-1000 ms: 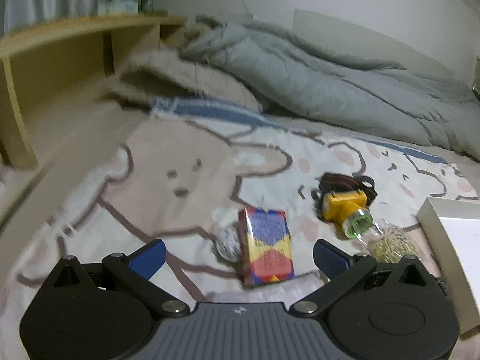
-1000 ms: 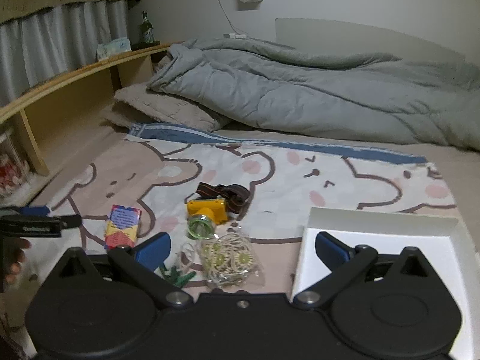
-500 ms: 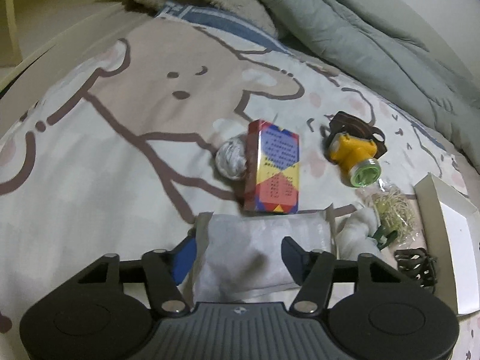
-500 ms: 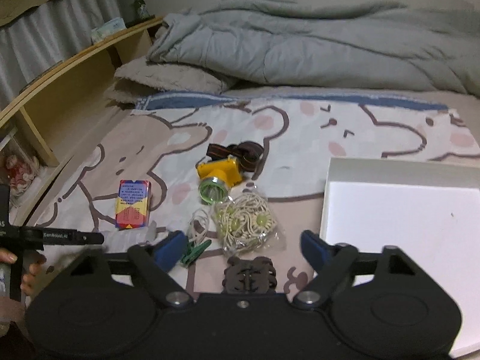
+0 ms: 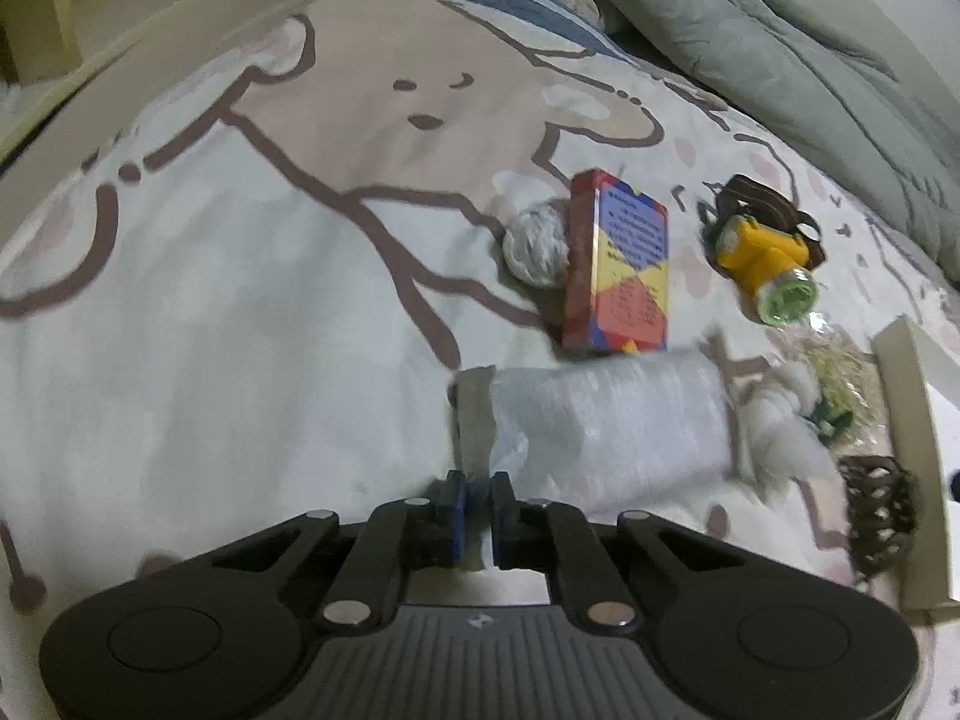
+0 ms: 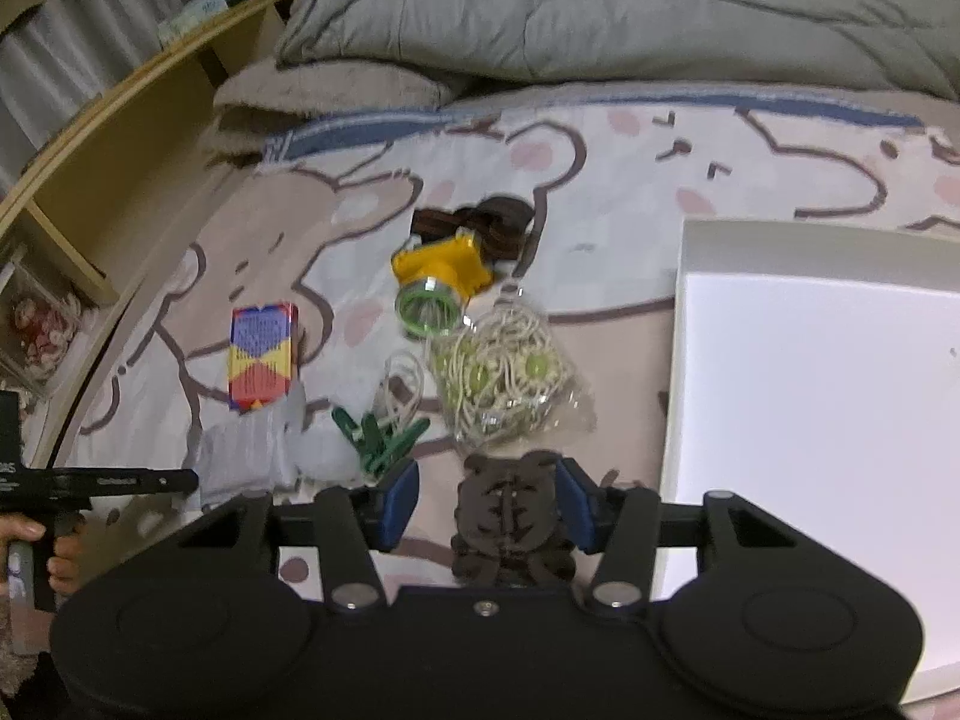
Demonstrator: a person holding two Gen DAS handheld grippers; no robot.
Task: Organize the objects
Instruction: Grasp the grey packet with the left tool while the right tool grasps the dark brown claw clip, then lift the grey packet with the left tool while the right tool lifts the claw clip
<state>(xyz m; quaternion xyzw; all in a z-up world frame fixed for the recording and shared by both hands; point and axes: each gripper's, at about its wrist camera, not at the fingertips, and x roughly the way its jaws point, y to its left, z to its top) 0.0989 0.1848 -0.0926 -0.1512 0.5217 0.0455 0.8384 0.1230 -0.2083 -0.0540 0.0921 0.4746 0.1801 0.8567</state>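
Observation:
My left gripper (image 5: 477, 513) is shut on the near corner of a clear plastic packet (image 5: 600, 420) that lies on the bed sheet. Beyond it are a colourful card box (image 5: 624, 267), a white cord ball (image 5: 537, 243) and a yellow headlamp (image 5: 765, 255). My right gripper (image 6: 489, 501) is open, its fingers on either side of a dark brown hair claw (image 6: 513, 525). Ahead of it lie green clothes pegs (image 6: 381, 435), a bag of rubber bands (image 6: 507, 375), the headlamp (image 6: 441, 276) and the card box (image 6: 261, 351). A white box (image 6: 810, 384) lies at the right.
A grey duvet (image 6: 630, 12) and a pillow (image 6: 324, 90) lie at the back of the bed. A wooden shelf (image 6: 114, 138) runs along the left side. The hair claw (image 5: 876, 516) and the white box rim (image 5: 906, 420) show at the right in the left wrist view.
My left gripper has come down and closed on the plastic packet's corner. My right gripper has moved down and forward and narrowed around the hair claw.

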